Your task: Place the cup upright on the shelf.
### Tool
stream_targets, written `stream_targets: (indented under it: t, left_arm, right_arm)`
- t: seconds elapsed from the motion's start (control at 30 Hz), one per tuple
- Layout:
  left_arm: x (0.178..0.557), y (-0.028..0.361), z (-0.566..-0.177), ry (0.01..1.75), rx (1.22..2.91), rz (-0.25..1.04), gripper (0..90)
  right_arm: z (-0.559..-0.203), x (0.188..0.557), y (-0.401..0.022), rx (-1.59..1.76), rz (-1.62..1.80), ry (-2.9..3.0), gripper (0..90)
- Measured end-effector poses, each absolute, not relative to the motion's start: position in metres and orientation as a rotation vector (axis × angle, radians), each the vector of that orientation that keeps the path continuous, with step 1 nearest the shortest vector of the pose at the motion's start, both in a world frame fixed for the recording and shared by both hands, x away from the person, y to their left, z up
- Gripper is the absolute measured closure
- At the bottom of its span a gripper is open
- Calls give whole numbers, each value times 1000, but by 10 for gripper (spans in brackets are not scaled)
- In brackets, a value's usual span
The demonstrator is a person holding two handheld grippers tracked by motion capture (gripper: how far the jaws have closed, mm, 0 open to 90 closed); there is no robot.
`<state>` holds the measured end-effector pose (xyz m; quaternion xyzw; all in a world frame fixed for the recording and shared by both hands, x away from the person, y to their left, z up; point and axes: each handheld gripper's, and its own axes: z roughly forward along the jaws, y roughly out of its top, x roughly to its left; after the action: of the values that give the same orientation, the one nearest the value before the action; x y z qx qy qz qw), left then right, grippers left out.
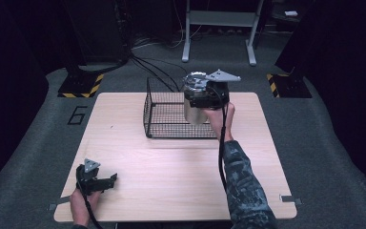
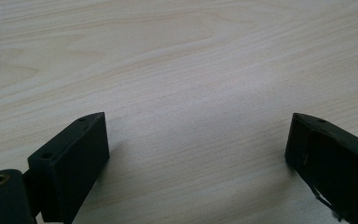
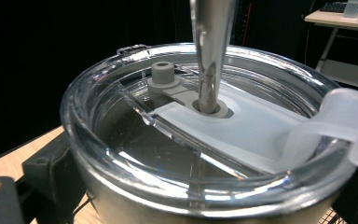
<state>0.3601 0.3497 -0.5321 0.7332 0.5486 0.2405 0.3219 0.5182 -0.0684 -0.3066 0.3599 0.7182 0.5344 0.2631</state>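
**Tumbler held over the wire basket**

Your right gripper (image 1: 198, 98) pinches a steel tumbler (image 1: 194, 110) by its upper body, its jaws pressed against the sides just under the clear lid (image 3: 205, 121). The cup hangs upright at the right end of the black wire basket (image 1: 164, 119), which stands on the far half of the wooden table (image 1: 171, 167); from the high view you cannot tell whether its base touches the basket floor. A metal straw (image 3: 209, 56) rises through the lid's grey seal. Your left gripper (image 1: 106, 181) rests low at the table's near left corner, jaws spread wide over bare wood, well apart from the basket.
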Motion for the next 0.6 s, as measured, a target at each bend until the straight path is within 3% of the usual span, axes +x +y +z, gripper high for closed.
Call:
stream_targets:
  t: [0.6]
  left_arm:
    - [360, 351, -532, 1432, 1945, 634, 62]
  right_arm:
    - [-314, 555, -49, 1046, 1368, 1906, 37]
